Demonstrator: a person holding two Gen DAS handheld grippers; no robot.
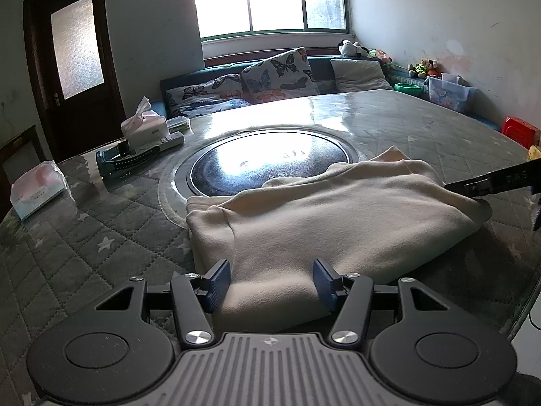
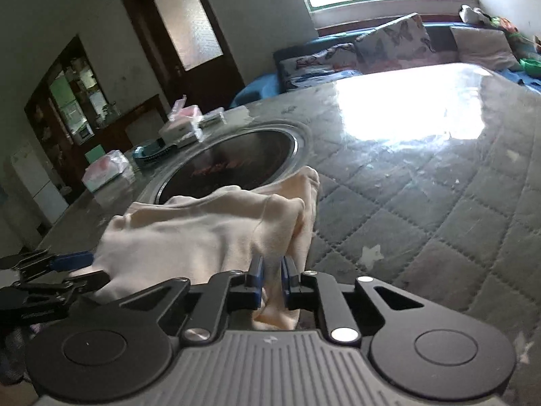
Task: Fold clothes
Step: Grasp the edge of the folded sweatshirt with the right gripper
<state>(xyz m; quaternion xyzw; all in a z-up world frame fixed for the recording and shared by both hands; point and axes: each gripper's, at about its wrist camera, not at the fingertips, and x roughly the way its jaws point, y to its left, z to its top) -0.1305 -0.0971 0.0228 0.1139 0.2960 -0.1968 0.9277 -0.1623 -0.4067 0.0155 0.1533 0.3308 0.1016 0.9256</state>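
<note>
One cream garment [image 1: 338, 223], soft and fleecy with a seam showing near its left edge, lies folded into a thick rectangle on the desk [image 1: 84, 237], which is covered with a grey quilted, star-printed cloth under a clear glossy sheet. In the left wrist view the garment fills the middle and lower centre of the frame, its far edge overlapping the rim of the round dark inset [image 1: 270, 162] in the desk's centre. At the left of that frame sit a tissue pack [image 1: 37, 189] and, further up, a tissue box [image 1: 143, 128]. The left gripper [image 1: 272, 282] stands at the bottom centre with its blue pads apart, open; the garment's near edge lies between them, and the pads do not appear to press it. At the right edge of the same view the right gripper [image 1: 473, 191] meets the garment's right corner. In the right wrist view the right gripper [image 2: 272, 279] at the lower centre is closed on a fold of the cream cloth, which bunches up and rises just ahead of the pads, while the left gripper [image 2: 77, 267] shows at the far left, against the garment's other end.
</note>
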